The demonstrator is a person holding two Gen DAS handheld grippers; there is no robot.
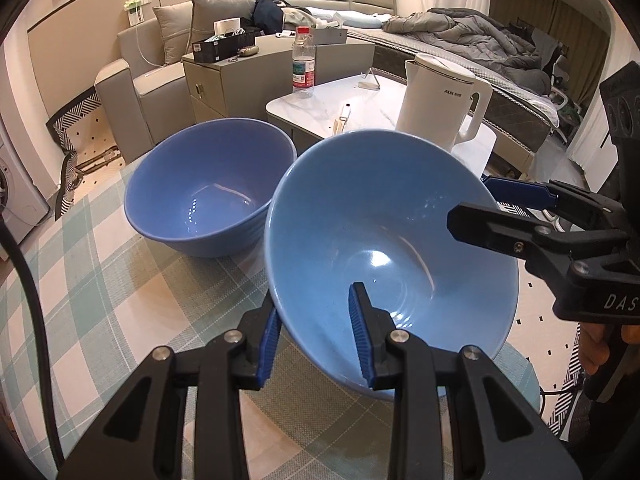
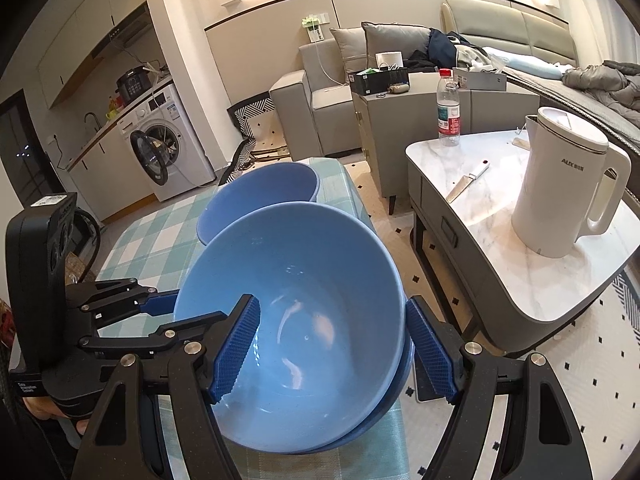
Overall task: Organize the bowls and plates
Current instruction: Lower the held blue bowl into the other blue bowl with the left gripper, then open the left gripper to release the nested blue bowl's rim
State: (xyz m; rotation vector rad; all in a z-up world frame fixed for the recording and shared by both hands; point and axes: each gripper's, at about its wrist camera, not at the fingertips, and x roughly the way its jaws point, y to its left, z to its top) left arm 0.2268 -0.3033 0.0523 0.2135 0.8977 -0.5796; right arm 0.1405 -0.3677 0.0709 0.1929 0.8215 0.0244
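A light blue bowl [image 1: 384,248] [image 2: 296,320] sits tilted at the near right corner of the checked table. In the right wrist view it seems to rest inside a darker blue bowl [image 2: 402,384]. My left gripper [image 1: 314,316] [image 2: 180,308] is shut on its rim, one pad inside and one outside. My right gripper [image 2: 332,312] [image 1: 470,198] straddles the opposite rim with a wide gap, its pads not pressing. A second, darker blue bowl [image 1: 212,200] [image 2: 272,188] stands upright just behind on the tablecloth.
The table with the checked cloth [image 1: 120,280] ends just right of the bowls. Beyond it stands a marble coffee table [image 2: 480,208] with a white kettle [image 2: 560,192], a water bottle [image 2: 448,108] and a knife [image 2: 468,184]. A sofa and a cabinet stand behind, with a washing machine [image 2: 168,148] at the far left.
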